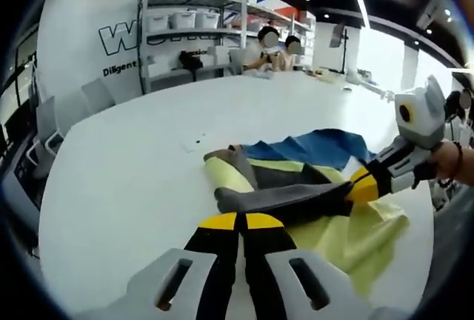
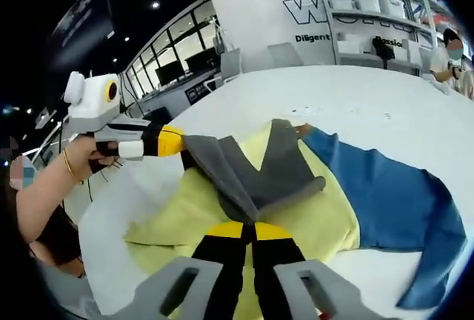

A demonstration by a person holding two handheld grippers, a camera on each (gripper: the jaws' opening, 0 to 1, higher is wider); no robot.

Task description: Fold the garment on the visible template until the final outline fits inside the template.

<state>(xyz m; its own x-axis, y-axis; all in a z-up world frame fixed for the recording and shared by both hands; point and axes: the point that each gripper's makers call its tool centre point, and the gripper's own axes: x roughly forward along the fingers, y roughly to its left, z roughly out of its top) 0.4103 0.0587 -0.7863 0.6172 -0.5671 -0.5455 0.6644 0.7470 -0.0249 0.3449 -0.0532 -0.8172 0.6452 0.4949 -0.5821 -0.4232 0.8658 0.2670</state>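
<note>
A garment of grey point(image 1: 296, 198), pale yellow point(image 1: 348, 235) and blue point(image 1: 318, 146) panels lies partly bunched on the white table point(image 1: 133, 179). My left gripper point(image 1: 241, 220) is shut on one end of the grey strip. At the other end of that strip, at the right, my right gripper point(image 1: 363, 185) is shut on it too. In the right gripper view my right gripper point(image 2: 248, 230) pinches the grey fabric point(image 2: 274, 164) over the yellow panel point(image 2: 185, 216). The left gripper point(image 2: 181, 142) holds the grey corner at the left. The blue panel point(image 2: 392, 194) spreads to the right.
Shelves with white bins point(image 1: 185, 24) stand beyond the table's far edge, with two seated people point(image 1: 278, 50) beside them. Chairs point(image 1: 52, 124) line the left side. A person's arm point(image 2: 52, 187) holds the left gripper near the table's edge. Bare tabletop point(image 2: 355, 98) stretches beyond the garment.
</note>
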